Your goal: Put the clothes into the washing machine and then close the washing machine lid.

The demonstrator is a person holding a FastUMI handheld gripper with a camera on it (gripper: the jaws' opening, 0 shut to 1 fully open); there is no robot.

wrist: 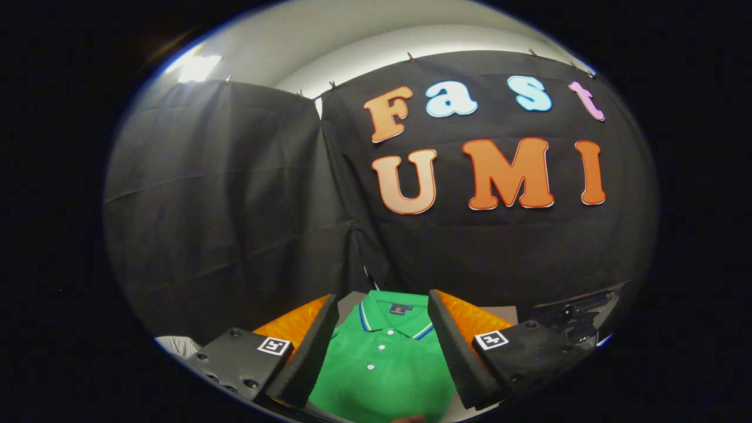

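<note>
Task looks barely started, by my read: green polo shirt (385,364) lies folded flat on the counter (499,314), collar away from the camera, nothing loaded yet. Left to right: left pad, shirt in the gap, right pad, orange sheet (294,326) under the shirt on both sides. Tongs (383,346) spread wide, straddling the shirt, holding nothing; can't tell if the pads touch the fabric. Dark hardware (578,317) beyond the right pad, too unclear to call it the washing machine. Left to do: grab, load, close lid
</note>
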